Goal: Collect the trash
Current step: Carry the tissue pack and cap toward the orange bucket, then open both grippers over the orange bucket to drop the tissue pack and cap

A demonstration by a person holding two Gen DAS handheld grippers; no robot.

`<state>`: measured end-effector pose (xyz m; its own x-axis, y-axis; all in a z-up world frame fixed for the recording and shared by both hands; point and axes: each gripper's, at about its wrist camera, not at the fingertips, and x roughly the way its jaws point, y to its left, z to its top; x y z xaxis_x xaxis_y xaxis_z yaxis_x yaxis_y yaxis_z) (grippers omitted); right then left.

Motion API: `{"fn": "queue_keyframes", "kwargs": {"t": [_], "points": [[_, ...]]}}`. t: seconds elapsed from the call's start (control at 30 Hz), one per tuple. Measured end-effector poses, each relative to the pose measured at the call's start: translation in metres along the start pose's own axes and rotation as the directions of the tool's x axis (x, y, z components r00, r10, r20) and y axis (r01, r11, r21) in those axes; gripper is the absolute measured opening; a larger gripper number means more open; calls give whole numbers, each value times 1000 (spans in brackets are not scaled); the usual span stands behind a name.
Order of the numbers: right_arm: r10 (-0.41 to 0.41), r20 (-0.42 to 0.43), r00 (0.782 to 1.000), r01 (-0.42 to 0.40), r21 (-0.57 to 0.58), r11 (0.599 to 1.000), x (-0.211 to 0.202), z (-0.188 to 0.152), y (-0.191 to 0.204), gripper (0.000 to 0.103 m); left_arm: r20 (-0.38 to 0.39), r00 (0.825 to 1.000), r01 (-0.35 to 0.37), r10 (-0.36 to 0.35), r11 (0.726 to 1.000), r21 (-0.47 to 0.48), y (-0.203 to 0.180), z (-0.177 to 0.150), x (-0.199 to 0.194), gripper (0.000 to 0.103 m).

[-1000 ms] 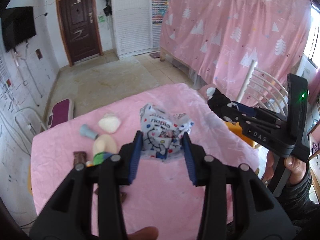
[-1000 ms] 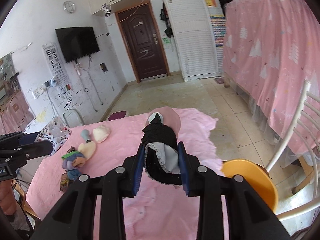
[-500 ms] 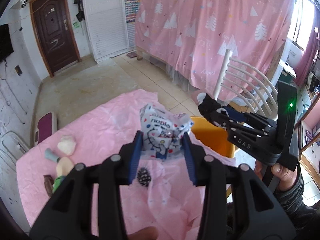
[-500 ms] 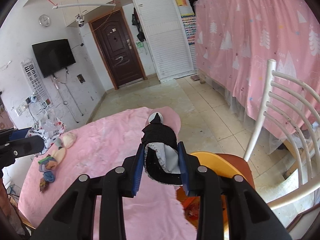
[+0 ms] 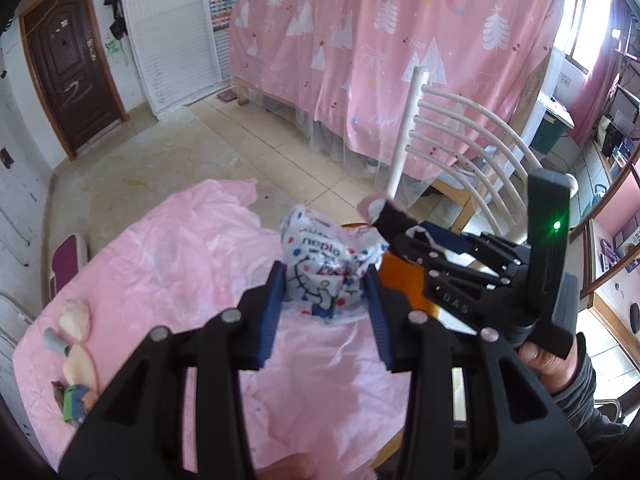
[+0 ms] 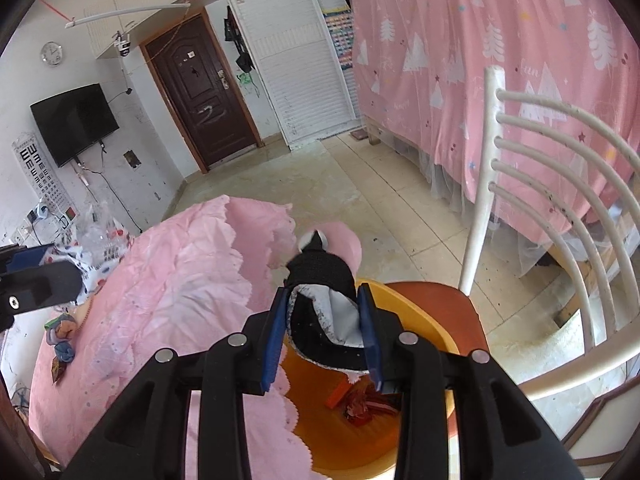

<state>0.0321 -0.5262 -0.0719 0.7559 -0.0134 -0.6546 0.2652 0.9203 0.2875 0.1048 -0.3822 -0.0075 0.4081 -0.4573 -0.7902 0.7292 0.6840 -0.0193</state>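
Left gripper (image 5: 326,300) clamped on crumpled wrapper (image 5: 320,264) above the pink table (image 5: 180,264), right gripper (image 6: 324,334) easing open round black-and-grey scrap (image 6: 324,300), hovering over orange bin (image 6: 424,320) beside it, presumably to drop.

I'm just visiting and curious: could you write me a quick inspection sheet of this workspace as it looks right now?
Surface: table under a wrinkled pink cloth.
Job's things: crumpled printed wrapper in the left gripper; black-and-grey scrap between the pads of the right gripper, jaws opening, over the orange bin, which already holds red scraps.
Clutter: small items at the table's left edge.
Cables: loose wires on the wall below the TV.
Surroundings: white chair, pink curtain, brown door.
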Motion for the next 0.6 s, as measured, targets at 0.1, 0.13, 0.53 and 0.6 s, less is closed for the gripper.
{"fn": "queue_keyframes", "kwargs": {"t": [0.1,0.13,0.53,0.6], "points": [[-6,-35,999,7,20,1000,7,-5,-9,26,-10,1000,16,-16,1000,5,-8,7,9,38],[-10,-38,999,10,23,1000,8,-6,-10,26,-13,1000,25,-25,1000,1,-10,9,13,39],[-54,15,998,52,103,993,-9,0,-36,34,-6,996,92,-92,996,-12,-24,17,28,61],[-56,16,998,54,108,993,-10,-1,-37,36,-8,996,89,-90,996,-10,-23,16,27,61]]}}
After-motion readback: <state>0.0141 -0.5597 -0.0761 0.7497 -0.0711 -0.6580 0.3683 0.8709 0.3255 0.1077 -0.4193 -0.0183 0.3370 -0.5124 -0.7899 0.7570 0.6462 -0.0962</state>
